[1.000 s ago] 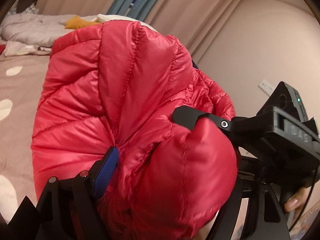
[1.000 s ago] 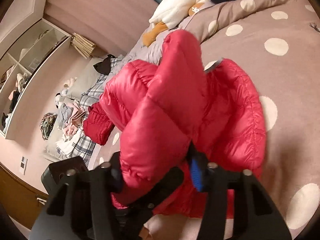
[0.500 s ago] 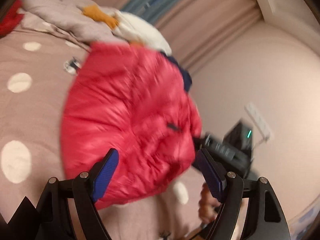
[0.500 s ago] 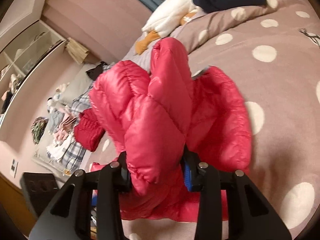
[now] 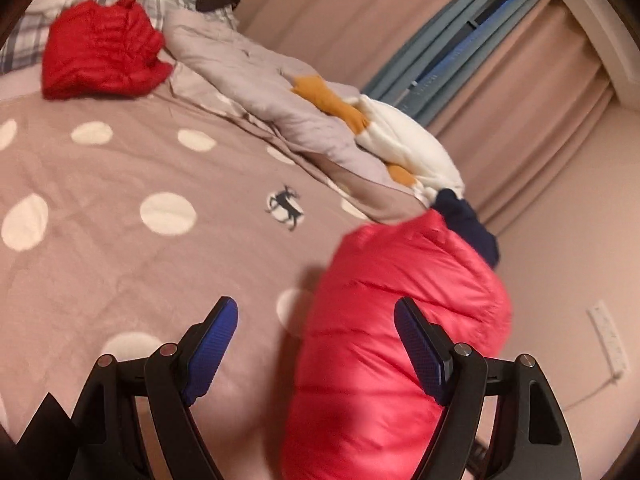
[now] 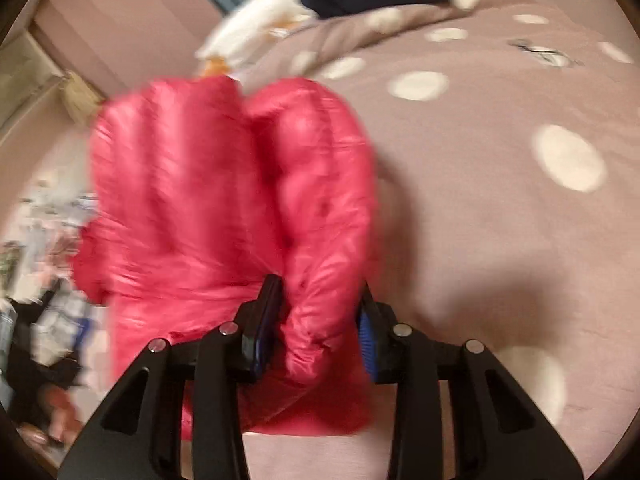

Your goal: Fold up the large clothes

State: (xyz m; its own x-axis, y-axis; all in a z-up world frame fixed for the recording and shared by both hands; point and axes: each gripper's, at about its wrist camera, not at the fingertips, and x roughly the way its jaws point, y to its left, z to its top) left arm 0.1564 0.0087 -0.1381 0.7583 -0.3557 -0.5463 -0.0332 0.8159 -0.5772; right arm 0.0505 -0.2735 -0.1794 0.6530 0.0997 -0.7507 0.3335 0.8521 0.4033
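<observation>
Found the down jacket (image 5: 400,340) bunched over the near right edge of the bedspread (image 5: 120,264) in the left wrist view, partly between the spread fingers of the left gripper (image 5: 312,308) and partly behind its right finger. Found one fold of it pinched between the fingers of the right gripper (image 6: 320,288), with the rest ahead and to the left. Saw a dark garment (image 5: 468,220) just behind the jacket, touching a plush toy (image 5: 404,148) that lay on a crumpled quilt (image 5: 248,76) along the bed's far side. Noted a second down jacket (image 5: 100,48) at the far left, well apart, against plaid bedding (image 5: 24,44). Placed the curtain (image 5: 520,120) behind the bed and a wall socket (image 5: 608,336) to the right.
</observation>
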